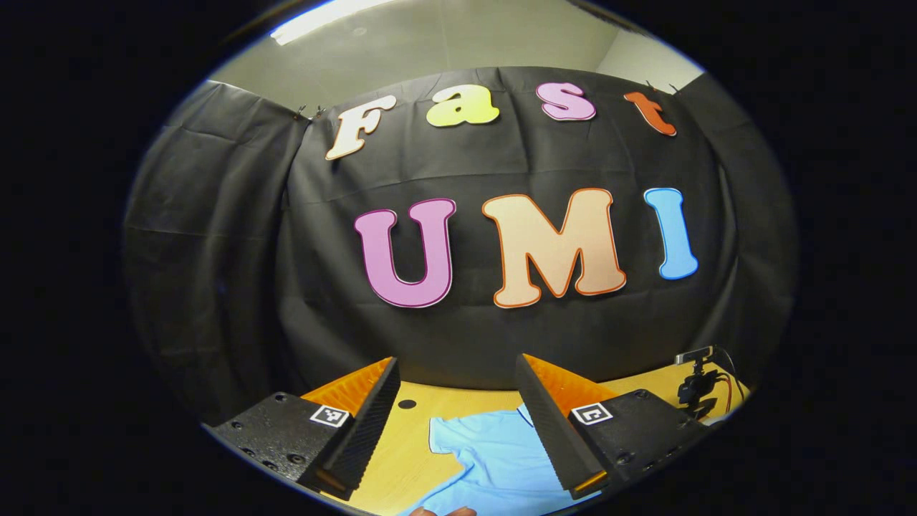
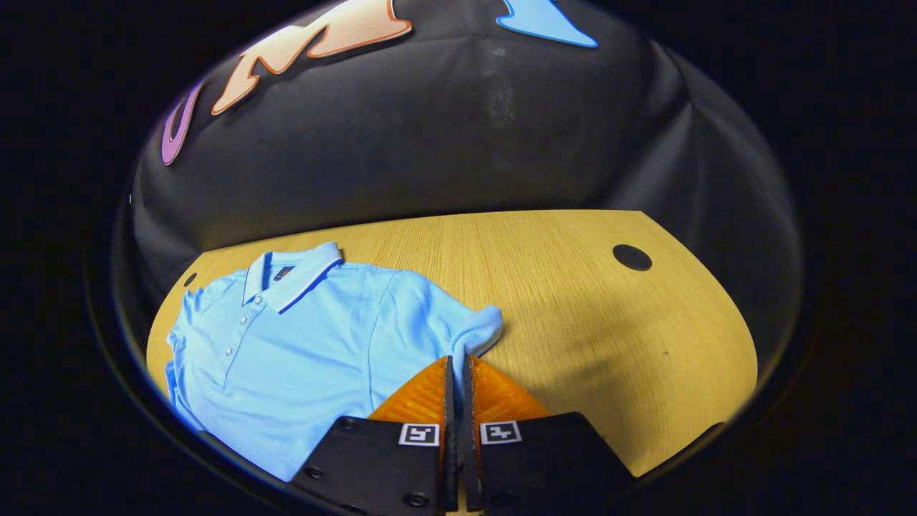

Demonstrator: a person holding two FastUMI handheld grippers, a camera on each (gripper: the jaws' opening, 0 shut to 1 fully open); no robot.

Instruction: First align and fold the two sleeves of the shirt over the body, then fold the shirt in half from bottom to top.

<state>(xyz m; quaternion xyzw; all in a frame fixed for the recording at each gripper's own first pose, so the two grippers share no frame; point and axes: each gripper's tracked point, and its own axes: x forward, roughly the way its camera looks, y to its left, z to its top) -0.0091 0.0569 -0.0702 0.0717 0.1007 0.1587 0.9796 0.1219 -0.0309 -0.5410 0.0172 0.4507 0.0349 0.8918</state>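
A light blue polo shirt lies face up on the wooden table, collar toward the back wall. One short sleeve is bunched up right at my right gripper's fingertips, and the fingers are pressed together on its edge. My left gripper is held up high and level, open wide with nothing between its fingers. Below it I see part of the shirt and its other sleeve spread on the table.
A small camera on a stand sits at the table's right edge in the left gripper view. The tabletop has round black cable holes. Bare wood extends to the right of the shirt. Fingertips of a hand show at the bottom.
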